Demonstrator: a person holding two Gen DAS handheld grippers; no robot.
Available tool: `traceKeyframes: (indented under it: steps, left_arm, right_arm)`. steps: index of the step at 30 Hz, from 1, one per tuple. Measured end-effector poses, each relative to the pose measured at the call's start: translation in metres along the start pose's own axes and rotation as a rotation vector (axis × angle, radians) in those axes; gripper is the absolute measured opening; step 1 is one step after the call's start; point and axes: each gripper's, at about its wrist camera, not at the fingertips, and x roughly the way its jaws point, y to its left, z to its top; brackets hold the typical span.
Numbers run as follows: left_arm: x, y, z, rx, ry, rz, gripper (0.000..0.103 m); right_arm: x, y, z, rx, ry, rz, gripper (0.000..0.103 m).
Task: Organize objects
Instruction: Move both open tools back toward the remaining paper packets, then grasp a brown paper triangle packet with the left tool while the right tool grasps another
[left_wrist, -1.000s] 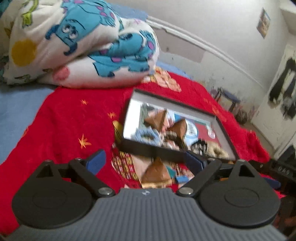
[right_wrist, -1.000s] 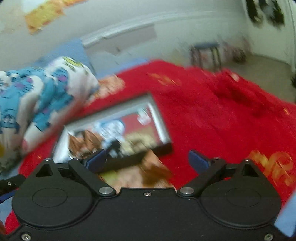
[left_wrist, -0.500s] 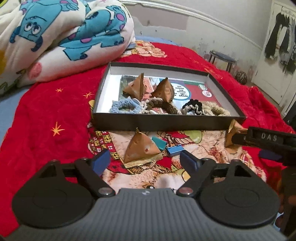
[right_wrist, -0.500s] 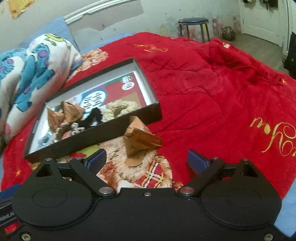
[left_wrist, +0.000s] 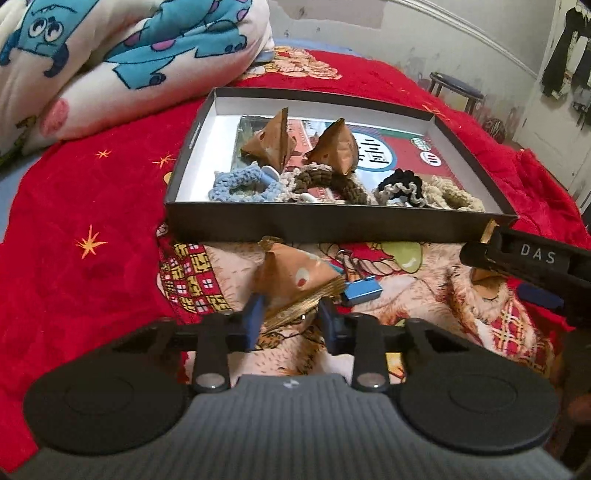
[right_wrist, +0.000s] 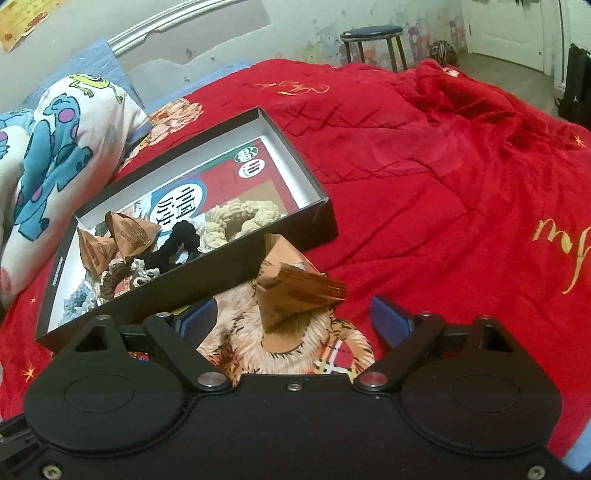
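Left tongs (left_wrist: 290, 319) narrowed, blue pads touching the lower edge of a brown pyramid-shaped paper packet (left_wrist: 295, 278) lying on the cartoon-printed patch of the red plush bed blanket (left_wrist: 85, 206); firm clamping not certain from the view. Just right of that packet, a blue metal binder clip (left_wrist: 360, 290), touching or nearly touching it. Right tongs (right_wrist: 295, 321) spread wide, holding nothing, hovering around a second brown pyramid paper packet (right_wrist: 295, 280) resting on the blanket just in front of the box corner. Beyond both packets, a shallow black cardboard box with white inner walls (left_wrist: 332, 223), lying flat on the bed. Inside, along the near wall: a light blue crocheted scrunchie (left_wrist: 240, 182), a brown-and-cream crocheted scrunchie (left_wrist: 325, 181), a black-and-white frilled scrunchie (left_wrist: 400, 186) and a cream knitted scrunchie (left_wrist: 454, 194). Behind those, two more brown pyramid packets (left_wrist: 269, 142) side by side on a printed red-and-white sheet. Farther left, a folded white quilt with blue cartoon monsters (left_wrist: 110, 55). Farthest back, a dark round stool (right_wrist: 371, 33) by the wall.
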Motion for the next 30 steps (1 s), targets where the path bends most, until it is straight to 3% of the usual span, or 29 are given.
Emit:
traceKeyframes:
  steps: [8, 12, 13, 15, 17, 19, 25, 27, 29, 30]
  left_arm:
    - [-0.002, 0.003, 0.002, -0.025, 0.005, -0.019, 0.016]
    - [-0.003, 0.002, 0.001, -0.023, 0.004, -0.040, 0.016]
    - [-0.003, 0.002, 0.001, -0.025, 0.001, -0.045, 0.024]
    - [-0.005, 0.002, 0.001, -0.039, -0.013, -0.049, 0.051]
    - [-0.009, 0.002, 0.001, -0.045, -0.038, -0.054, 0.066]
    - [-0.011, 0.001, 0.001, -0.046, -0.072, -0.054, 0.072]
    - [-0.005, -0.008, 0.005, 0.011, -0.137, 0.005, 0.071]
    - [0.000, -0.010, 0.005, 0.015, -0.115, -0.020, 0.057]
    - [0.004, -0.014, 0.004, 0.029, -0.100, -0.023, 0.054]
    - [0.004, -0.016, 0.003, 0.043, -0.107, -0.014, 0.043]
  right_arm:
    - [0.000, 0.001, 0.000, -0.010, -0.021, -0.020, 0.072]
    - [0.000, 0.001, -0.001, -0.013, -0.026, -0.022, 0.067]
    - [0.000, 0.001, -0.001, -0.016, -0.027, -0.022, 0.067]
    - [0.000, 0.002, -0.001, -0.021, -0.028, -0.025, 0.067]
    - [0.000, 0.001, -0.001, -0.011, -0.029, -0.023, 0.067]
    - [-0.001, 0.000, -0.001, 0.004, -0.028, -0.018, 0.067]
    - [0.000, -0.005, 0.001, 0.044, -0.027, -0.004, 0.067]
    - [0.001, -0.006, 0.002, 0.056, -0.027, 0.001, 0.067]
    - [0.001, -0.007, 0.002, 0.064, -0.028, 0.004, 0.067]
    - [0.001, -0.007, 0.002, 0.066, -0.028, 0.005, 0.067]
